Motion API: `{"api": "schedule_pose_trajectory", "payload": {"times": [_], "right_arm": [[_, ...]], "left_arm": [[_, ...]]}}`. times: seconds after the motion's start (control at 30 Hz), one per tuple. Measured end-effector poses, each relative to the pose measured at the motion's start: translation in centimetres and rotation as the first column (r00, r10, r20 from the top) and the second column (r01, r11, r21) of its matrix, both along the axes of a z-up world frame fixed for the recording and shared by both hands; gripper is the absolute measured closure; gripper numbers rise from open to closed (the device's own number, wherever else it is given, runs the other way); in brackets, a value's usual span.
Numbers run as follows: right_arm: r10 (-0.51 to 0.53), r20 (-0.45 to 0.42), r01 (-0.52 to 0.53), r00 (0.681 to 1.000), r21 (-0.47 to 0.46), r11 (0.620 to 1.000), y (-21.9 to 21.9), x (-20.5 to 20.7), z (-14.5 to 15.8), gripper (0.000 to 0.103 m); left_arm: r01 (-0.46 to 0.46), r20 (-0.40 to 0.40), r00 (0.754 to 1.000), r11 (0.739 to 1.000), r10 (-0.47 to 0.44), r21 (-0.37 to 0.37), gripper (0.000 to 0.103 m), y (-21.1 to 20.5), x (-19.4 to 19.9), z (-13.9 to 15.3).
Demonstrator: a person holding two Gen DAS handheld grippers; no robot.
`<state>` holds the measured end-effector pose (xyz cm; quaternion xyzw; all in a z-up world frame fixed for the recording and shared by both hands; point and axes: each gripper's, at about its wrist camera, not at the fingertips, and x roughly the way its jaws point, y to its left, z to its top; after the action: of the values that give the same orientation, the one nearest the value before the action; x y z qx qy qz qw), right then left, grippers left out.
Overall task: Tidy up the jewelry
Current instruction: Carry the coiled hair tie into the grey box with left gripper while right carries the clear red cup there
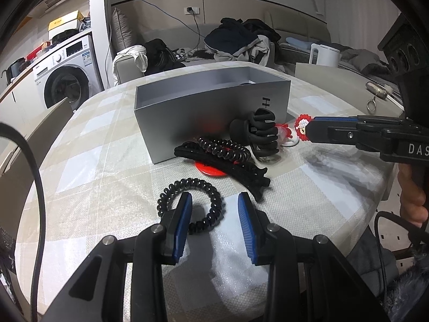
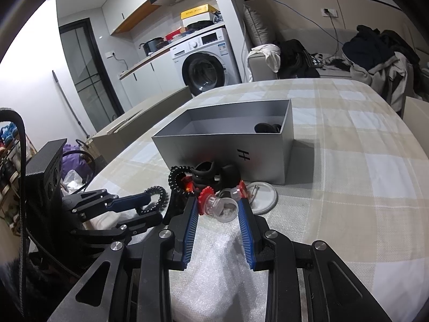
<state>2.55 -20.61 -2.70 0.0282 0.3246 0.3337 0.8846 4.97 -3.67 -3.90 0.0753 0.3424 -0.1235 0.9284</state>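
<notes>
A grey open box (image 1: 203,110) stands on the checked tablecloth; it also shows in the right wrist view (image 2: 228,150) with a dark item inside. In front of it lie a black claw clip (image 1: 257,131), a long black clip (image 1: 236,169), a coiled black tie (image 1: 225,149) and a red disc (image 1: 211,171). My left gripper (image 1: 214,201) is open, its left finger inside a black coiled hair tie (image 1: 191,204). My right gripper (image 2: 218,204) is open around a clear and red Santa ornament (image 2: 219,205), which also shows in the left wrist view (image 1: 292,131).
A white round lid (image 2: 264,196) lies right of the ornament. A key ring (image 1: 375,94) lies at the table's far right. A white kettle (image 1: 324,55), a sofa with clothes (image 1: 241,40) and a washing machine (image 1: 64,75) stand behind.
</notes>
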Motion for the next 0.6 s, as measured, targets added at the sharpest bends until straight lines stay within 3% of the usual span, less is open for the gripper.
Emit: {"api": "schedule_pose_trajectory", "payload": {"times": [0.23, 0.3, 0.6], "right_arm": [[0.001, 0.000, -0.001, 1.000, 0.001, 1.000, 0.01, -0.01, 0.01, 0.074], [0.001, 0.001, -0.001, 1.000, 0.001, 1.000, 0.00, -0.03, 0.02, 0.074], [-0.003, 0.005, 0.003, 1.000, 0.005, 1.000, -0.02, 0.03, 0.16, 0.074]], "left_arm": [[0.027, 0.001, 1.000, 1.000, -0.027, 0.009, 0.085, -0.33, -0.14, -0.01], [0.034, 0.003, 0.999, 0.999, -0.034, 0.015, 0.097, -0.42, -0.22, 0.00], [0.028, 0.040, 0.999, 1.000, -0.028, 0.002, 0.099, -0.25, -0.75, 0.73]]}}
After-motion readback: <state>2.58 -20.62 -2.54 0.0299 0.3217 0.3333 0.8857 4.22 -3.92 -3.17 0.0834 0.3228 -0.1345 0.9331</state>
